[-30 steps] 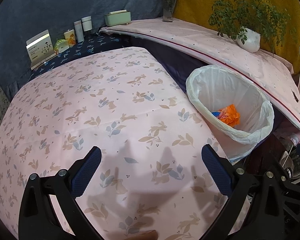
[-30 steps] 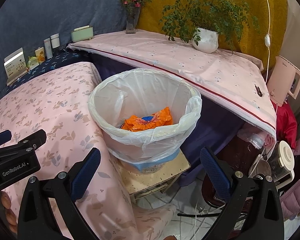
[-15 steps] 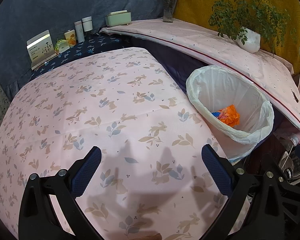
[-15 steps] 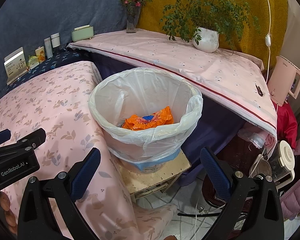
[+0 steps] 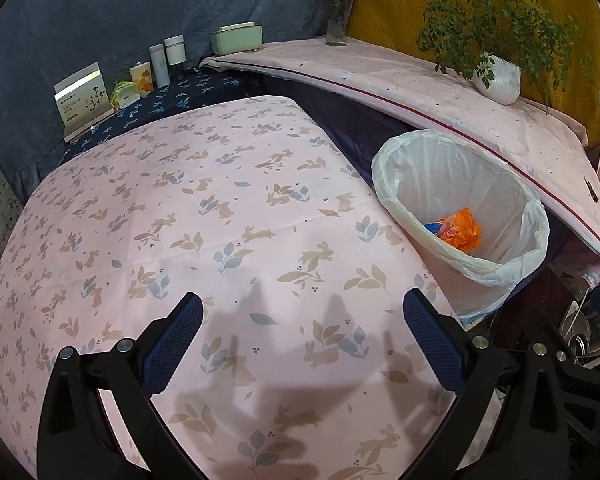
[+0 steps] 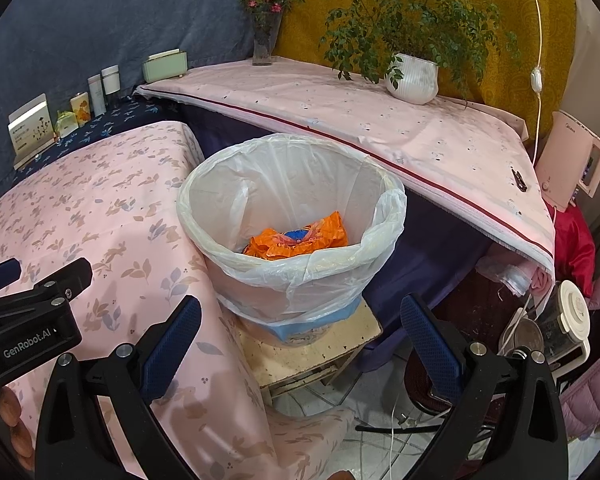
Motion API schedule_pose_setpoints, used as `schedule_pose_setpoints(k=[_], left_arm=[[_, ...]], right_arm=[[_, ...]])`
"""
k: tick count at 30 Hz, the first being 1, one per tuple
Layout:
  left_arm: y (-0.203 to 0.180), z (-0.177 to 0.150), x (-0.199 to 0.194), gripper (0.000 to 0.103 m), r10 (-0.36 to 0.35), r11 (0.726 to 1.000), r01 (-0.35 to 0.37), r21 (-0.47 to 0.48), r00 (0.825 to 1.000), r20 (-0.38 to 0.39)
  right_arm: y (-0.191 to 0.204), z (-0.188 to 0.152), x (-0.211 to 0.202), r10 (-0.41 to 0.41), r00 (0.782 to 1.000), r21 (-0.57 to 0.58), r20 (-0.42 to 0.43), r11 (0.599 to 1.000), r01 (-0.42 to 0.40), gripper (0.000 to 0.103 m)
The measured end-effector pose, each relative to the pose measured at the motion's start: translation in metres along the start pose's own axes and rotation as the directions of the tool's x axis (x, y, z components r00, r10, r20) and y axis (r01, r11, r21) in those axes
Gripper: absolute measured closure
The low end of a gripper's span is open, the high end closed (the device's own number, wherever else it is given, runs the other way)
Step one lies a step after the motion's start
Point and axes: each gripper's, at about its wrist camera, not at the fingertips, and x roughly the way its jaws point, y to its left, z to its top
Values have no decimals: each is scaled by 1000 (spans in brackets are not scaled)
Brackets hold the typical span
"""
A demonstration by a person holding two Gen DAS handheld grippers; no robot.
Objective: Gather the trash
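Item, unchanged over the last second: my left gripper (image 5: 302, 318) and right gripper (image 6: 300, 320) both wide and empty, orange wrapper (image 6: 298, 236) lying in the lined bin (image 6: 380, 208) right of the cleared table (image 5: 180, 200); collection appears finished.

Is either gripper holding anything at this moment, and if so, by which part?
Nothing is held. The left gripper and right gripper are both open and empty. The crumpled orange wrapper lies inside the white-lined trash bin.
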Motion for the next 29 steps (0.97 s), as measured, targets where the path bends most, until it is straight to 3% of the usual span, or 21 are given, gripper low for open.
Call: schedule_pose_setpoints(k=[29], left_arm=[[-5,2,-3,7,-24,1000,24,12,999,22]], right_arm=[[-3,2,-2,-3,1000,13,16,1000,3,7]])
